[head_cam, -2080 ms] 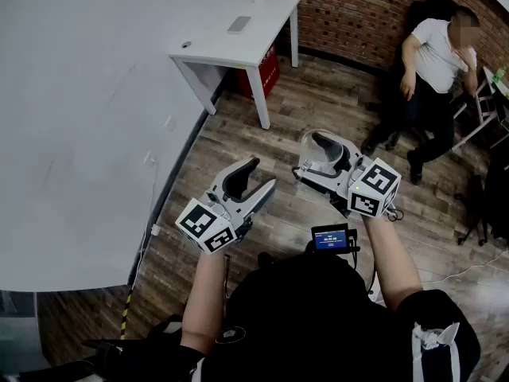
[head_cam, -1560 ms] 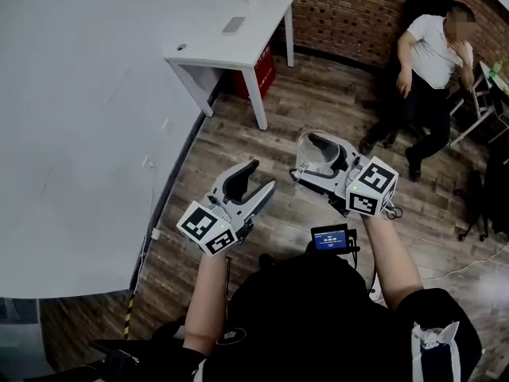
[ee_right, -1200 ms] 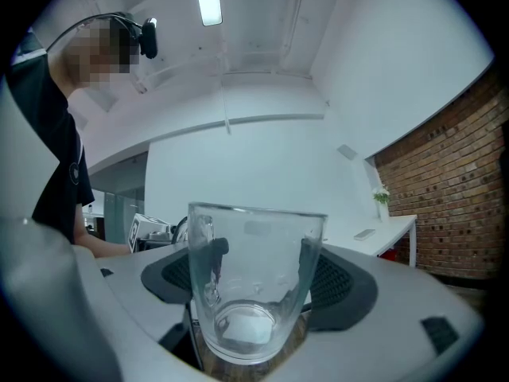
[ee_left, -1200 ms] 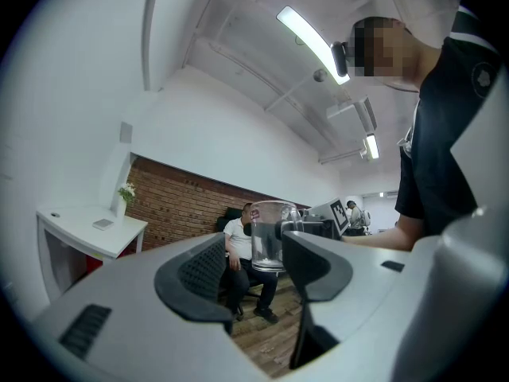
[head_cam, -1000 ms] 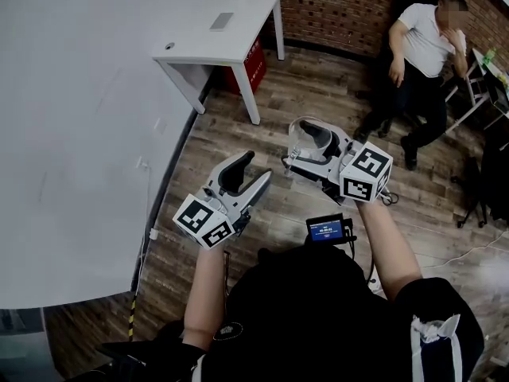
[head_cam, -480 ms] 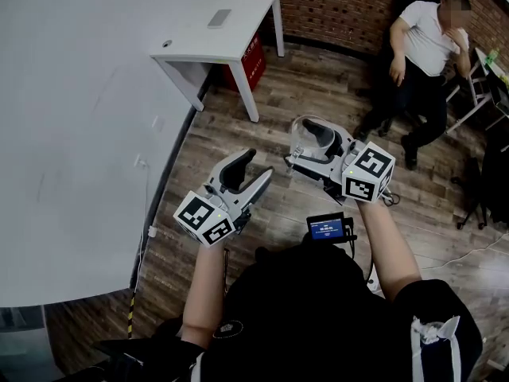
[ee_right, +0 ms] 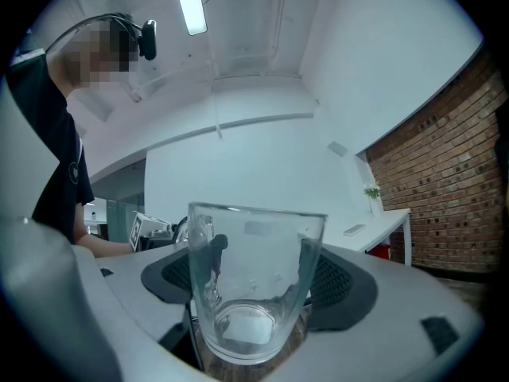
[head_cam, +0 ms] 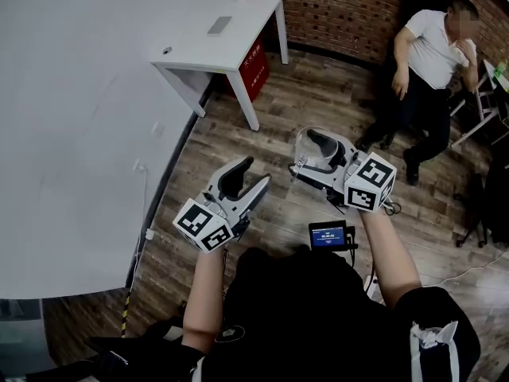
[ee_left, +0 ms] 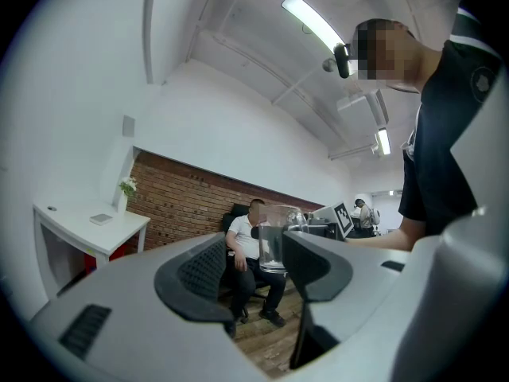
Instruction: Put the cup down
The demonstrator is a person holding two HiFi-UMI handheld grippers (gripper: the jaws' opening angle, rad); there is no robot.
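Note:
A clear glass cup (head_cam: 305, 145) with a handle is held upright in the air over the wooden floor, with my right gripper (head_cam: 312, 157) shut on it. In the right gripper view the cup (ee_right: 254, 277) fills the gap between the two black pads (ee_right: 340, 281) and is empty. My left gripper (head_cam: 251, 177) hangs to the left of it, open, with nothing between its jaws. In the left gripper view the cup (ee_left: 273, 237) shows beyond the open left gripper (ee_left: 258, 270).
A white table (head_cam: 203, 50) with a phone (head_cam: 220, 26) stands ahead by the white wall, a red box (head_cam: 254, 68) under it. A person (head_cam: 433, 54) sits against the brick wall at the upper right. A small screen (head_cam: 329, 235) hangs at my chest.
The head view has swung slightly, so the room shifted in frame. Both grippers keep about the same pose, and the cup stays in the right gripper.

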